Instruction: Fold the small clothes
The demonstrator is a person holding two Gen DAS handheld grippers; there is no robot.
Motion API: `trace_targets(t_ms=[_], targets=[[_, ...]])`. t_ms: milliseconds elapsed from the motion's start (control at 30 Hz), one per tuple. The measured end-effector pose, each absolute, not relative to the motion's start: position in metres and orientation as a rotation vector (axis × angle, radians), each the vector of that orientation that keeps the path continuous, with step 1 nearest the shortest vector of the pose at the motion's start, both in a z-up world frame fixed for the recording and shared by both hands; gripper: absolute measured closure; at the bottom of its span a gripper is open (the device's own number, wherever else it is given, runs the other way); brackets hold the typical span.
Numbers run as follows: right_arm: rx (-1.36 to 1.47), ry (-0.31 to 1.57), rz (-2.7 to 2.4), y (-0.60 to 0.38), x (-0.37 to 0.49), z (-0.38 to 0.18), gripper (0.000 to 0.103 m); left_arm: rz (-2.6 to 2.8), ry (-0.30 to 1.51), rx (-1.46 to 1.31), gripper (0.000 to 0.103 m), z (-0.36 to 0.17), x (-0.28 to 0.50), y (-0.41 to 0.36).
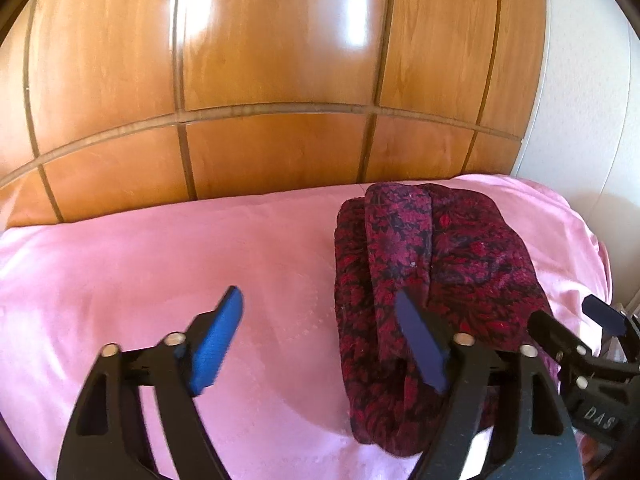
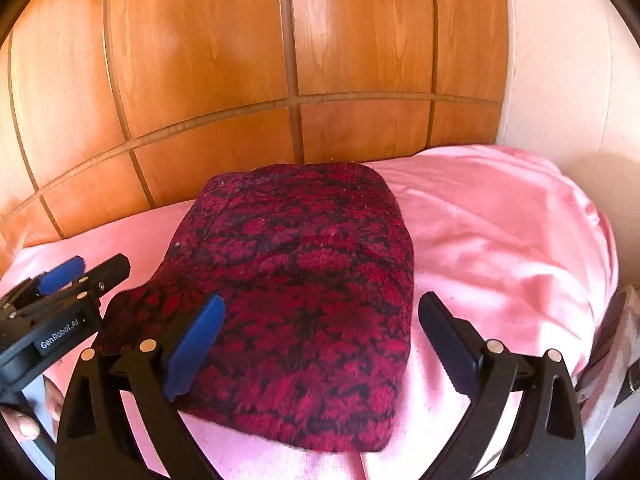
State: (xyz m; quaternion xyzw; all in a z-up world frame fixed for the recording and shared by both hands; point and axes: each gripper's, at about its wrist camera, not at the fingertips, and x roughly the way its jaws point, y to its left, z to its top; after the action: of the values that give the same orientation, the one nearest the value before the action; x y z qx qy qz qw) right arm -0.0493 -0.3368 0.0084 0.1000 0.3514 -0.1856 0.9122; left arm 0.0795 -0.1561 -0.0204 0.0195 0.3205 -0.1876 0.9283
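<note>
A folded dark red floral garment [image 1: 460,248] [image 2: 304,240] lies as a compact bundle on the pink bed cover [image 1: 160,248] [image 2: 500,240]. My left gripper [image 1: 318,296] is open above the cover. Its right finger hangs over the garment's left edge and its left finger over bare pink cloth. My right gripper [image 2: 322,300] stands wide open over the near part of the garment, with its pads off the fabric. Each gripper shows in the other's view: the right gripper [image 1: 564,312] at the far right, the left gripper [image 2: 100,264] at the left edge. Neither holds anything.
Glossy wooden wardrobe panels [image 1: 280,80] [image 2: 240,80] rise directly behind the bed. A white wall [image 2: 560,80] stands at the right. The bed's rounded corner drops off at the right, where grey and dark items [image 2: 616,360] lie. A hand [image 2: 28,424] grips the left tool.
</note>
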Motion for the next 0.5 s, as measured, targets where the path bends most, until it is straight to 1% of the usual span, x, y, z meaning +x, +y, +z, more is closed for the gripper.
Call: trace_targets(t_ms=[67,167,200,233,367,500], targets=[[0.194,0.704,-0.417,-0.326,-0.058,0.011,0.003,-0.371,0.643,0.04,0.023,-0.019,0.073,-0.15],[0.174,0.683,-0.465,-0.313,-0.068,0.014,0.003,-0.354,0.629,0.039,0.023,-0.017,0.066,-0.141],[0.168,0.68,-0.476,-0.309,-0.071,0.015,0.003,-0.344,0.625,0.038,0.022,-0.017,0.062,-0.136],[0.16,0.68,-0.484,-0.304,-0.075,0.015,0.003,-0.333,0.623,0.036,0.017,-0.018,0.059,-0.131],[0.176,0.7,-0.508,-0.295,-0.082,0.011,0.002,-0.31,0.629,0.01,0.015,-0.021,0.046,-0.112],[0.182,0.713,-0.528,-0.289,-0.085,0.009,0.002,-0.297,0.621,0.001,0.01,-0.022,0.032,-0.102]])
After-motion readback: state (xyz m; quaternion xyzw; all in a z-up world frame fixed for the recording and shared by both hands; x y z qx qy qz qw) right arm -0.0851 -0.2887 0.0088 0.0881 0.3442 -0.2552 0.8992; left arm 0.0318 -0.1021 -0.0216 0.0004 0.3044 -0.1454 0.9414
